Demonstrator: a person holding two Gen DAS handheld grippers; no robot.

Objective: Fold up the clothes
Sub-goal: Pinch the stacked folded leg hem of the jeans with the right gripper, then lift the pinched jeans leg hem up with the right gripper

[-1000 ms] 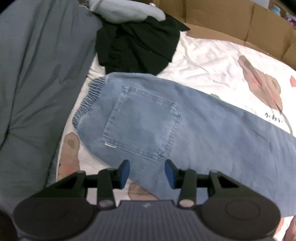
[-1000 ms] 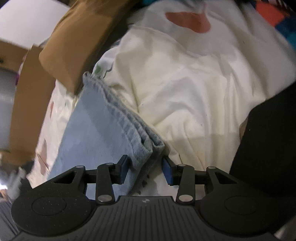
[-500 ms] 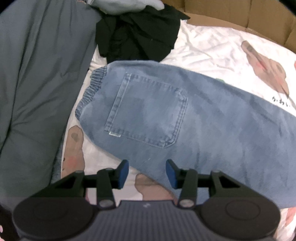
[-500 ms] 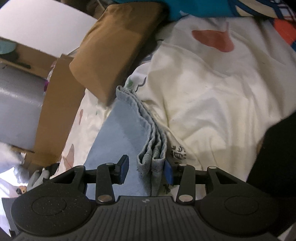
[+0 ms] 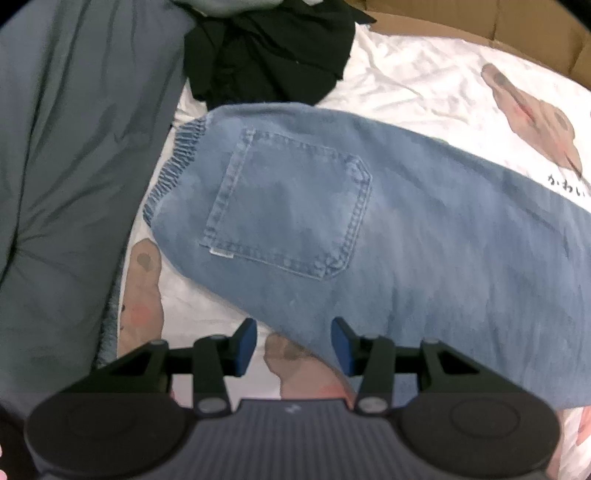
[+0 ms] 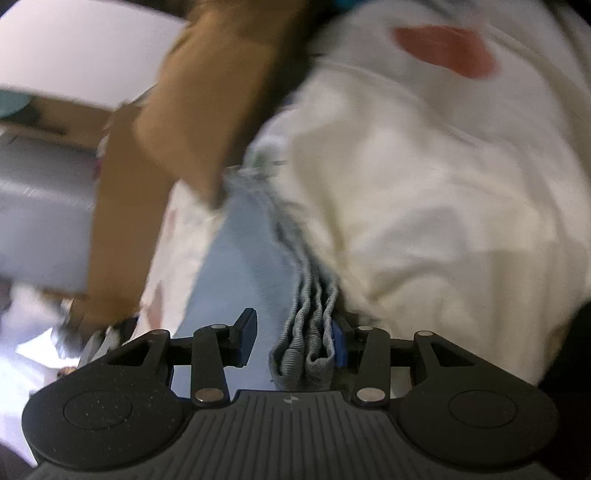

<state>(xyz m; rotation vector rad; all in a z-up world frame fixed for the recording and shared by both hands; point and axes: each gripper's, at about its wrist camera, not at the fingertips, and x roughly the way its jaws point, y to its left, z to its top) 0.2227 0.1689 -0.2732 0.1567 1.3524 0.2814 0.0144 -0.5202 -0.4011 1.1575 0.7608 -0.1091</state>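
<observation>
Right, the blue jeans (image 5: 388, 221) lie flat across the white printed bedsheet (image 5: 424, 81), elastic waistband toward the grey quilt (image 5: 74, 147) on the left, back pocket facing up. Their far end runs off the right edge of the left wrist view, so the legs are cut off there. Over at the right wrist, the bunched leg hems (image 6: 310, 332) sit between the jaws of the right gripper (image 6: 293, 338), pressed against the right-hand pad, while a gap shows at the other pad; the jaws stand partly apart and the picture is smeared, so I cannot tell whether it grips. The left gripper (image 5: 293, 345) hovers released just at the near edge of the denim, nothing between its pads. Outward now: a black garment (image 5: 266, 48) heaped above the waistband, a cream garment (image 6: 424, 184) with a red patch beside the hems, a brown cushion (image 6: 214, 92) blurred overhead, cardboard (image 5: 480, 18) lining the bed's far side.
</observation>
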